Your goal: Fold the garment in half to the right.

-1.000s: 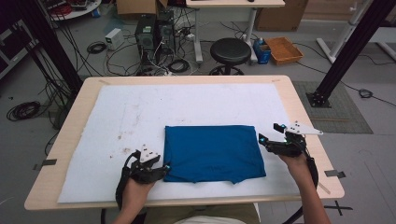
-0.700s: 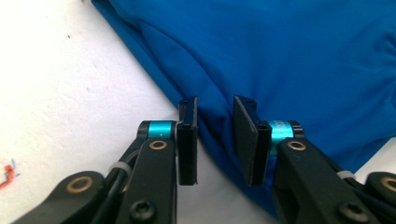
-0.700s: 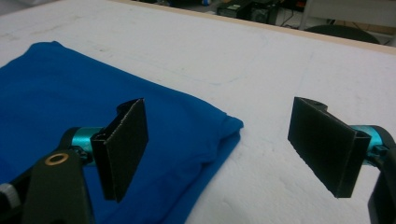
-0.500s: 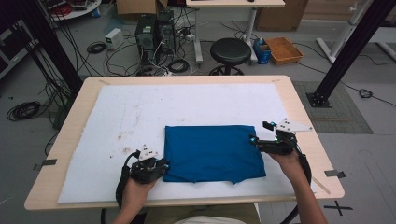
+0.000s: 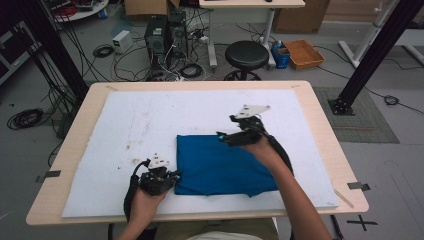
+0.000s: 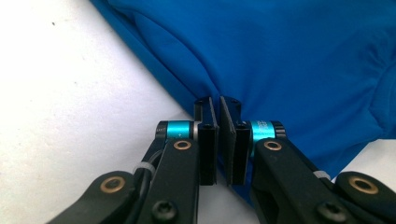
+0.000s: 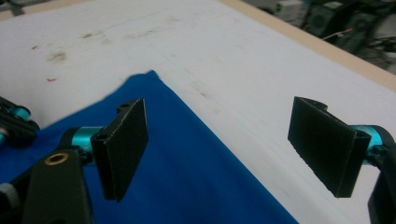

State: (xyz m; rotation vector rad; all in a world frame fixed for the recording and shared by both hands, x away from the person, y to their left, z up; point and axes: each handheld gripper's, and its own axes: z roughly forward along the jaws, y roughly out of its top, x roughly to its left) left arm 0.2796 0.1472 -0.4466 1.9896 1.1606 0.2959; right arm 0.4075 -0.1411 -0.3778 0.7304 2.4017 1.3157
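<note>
A folded blue cloth (image 5: 225,167) lies on the white mat (image 5: 150,120), toward the near middle of the table. My left gripper (image 5: 169,179) is at the cloth's near left corner. In the left gripper view its jaws (image 6: 218,100) are pressed together on the cloth's edge (image 6: 280,56), and a crease runs into them. My right gripper (image 5: 225,129) hovers over the cloth's far edge, open and pointing left. In the right gripper view its pads (image 7: 123,140) stand wide apart above the cloth (image 7: 187,163) with nothing between them.
The mat covers most of a wooden table (image 5: 320,125) and has faint stains at its left (image 5: 137,142). On the floor behind the table are a black stool (image 5: 245,52), computer towers (image 5: 162,35), cables and an orange box (image 5: 304,52). Black frame posts stand at both sides.
My right gripper has moved left and away from the cloth's right edge to above its far edge, still open. The left gripper and the cloth have stayed put.
</note>
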